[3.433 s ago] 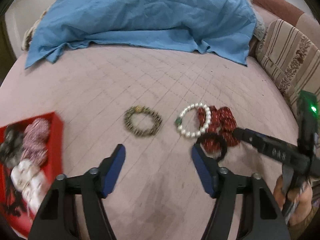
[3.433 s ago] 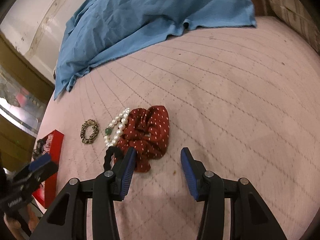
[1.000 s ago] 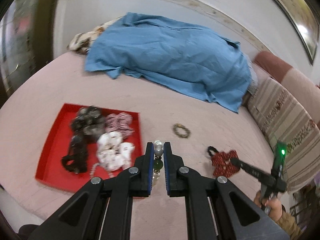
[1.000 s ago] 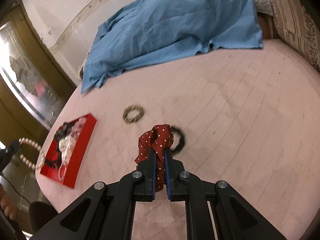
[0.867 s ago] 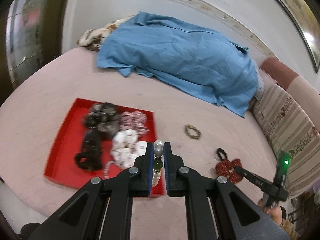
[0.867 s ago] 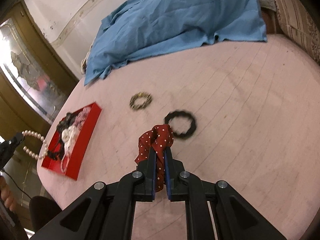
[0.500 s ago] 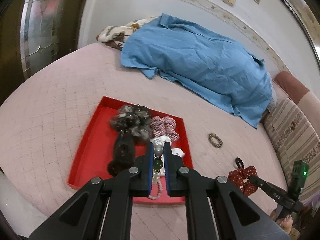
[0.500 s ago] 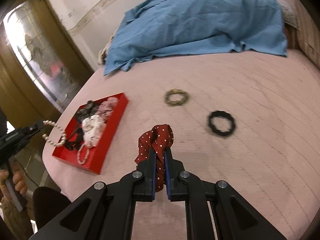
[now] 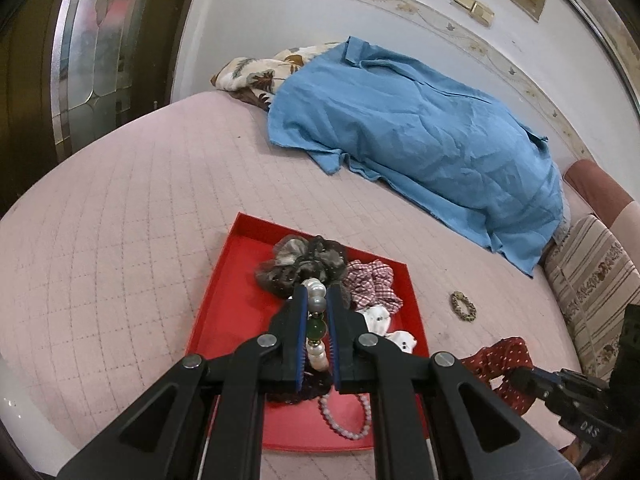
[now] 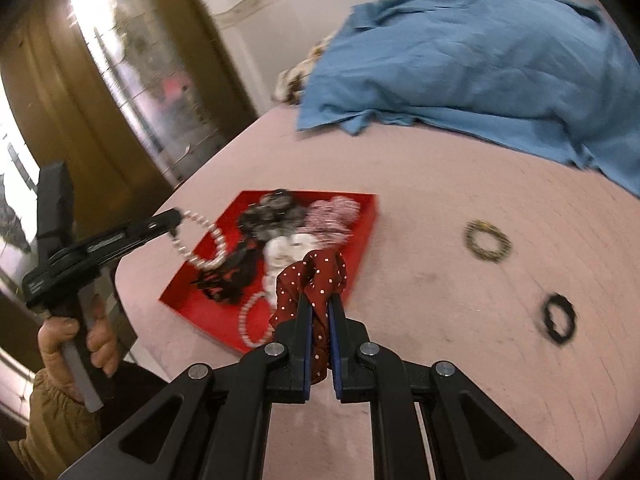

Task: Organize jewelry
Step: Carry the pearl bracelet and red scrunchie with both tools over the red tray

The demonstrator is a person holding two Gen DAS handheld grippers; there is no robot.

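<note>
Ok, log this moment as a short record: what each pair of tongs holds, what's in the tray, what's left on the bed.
left tongs: shut on pearl bracelet, above the red tray
right tongs: shut on red dotted scrunchie, near the tray's edge
tray contents: dark scrunchies, checked scrunchie, white scrunchie, pale bead bracelet
left on bed cover: bronze bracelet, black hair tie
background: blue cloth
</note>
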